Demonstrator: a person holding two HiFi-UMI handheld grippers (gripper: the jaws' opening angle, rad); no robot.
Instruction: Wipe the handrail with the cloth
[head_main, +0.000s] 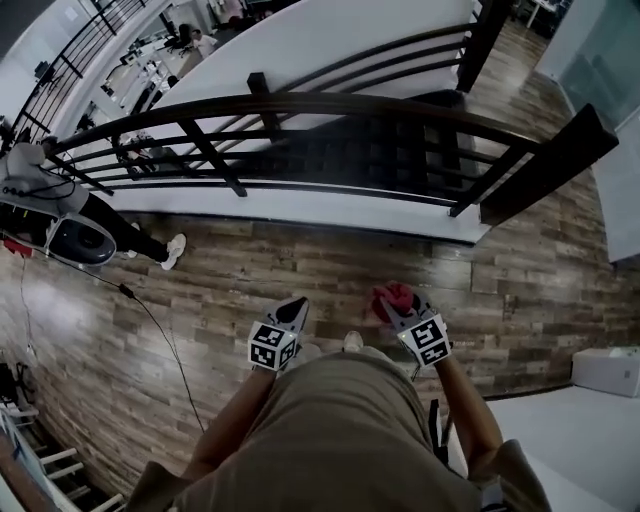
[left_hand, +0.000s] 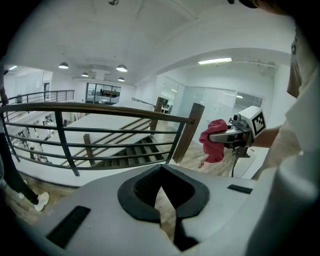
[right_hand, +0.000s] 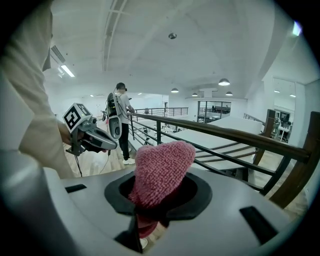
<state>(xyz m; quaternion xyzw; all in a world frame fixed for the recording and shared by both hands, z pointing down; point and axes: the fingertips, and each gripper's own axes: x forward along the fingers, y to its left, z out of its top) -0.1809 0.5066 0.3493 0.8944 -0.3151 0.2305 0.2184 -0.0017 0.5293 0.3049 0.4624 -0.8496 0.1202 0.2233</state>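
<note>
Short of the dark handrail (head_main: 300, 101), right tongs (head_main: 398, 303) pinching a pink-red cloth (right_hand: 162, 170), left tongs (head_main: 297, 304) pressed together, both tilted downward

Upper landing in an open-plan office building. Dark handrail (head_main: 300, 102) rings a stairwell, stairs (head_main: 380, 142) going down. Wood-plank floor (head_main: 300, 262), white ceiling with round lamps (left_hand: 121, 68), glass partition walls (left_hand: 210, 107). Desks (head_main: 150, 65) with people on the level below

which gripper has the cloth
The right gripper, shut on the cloth; the left gripper is shut with nothing between its jaws.
</note>
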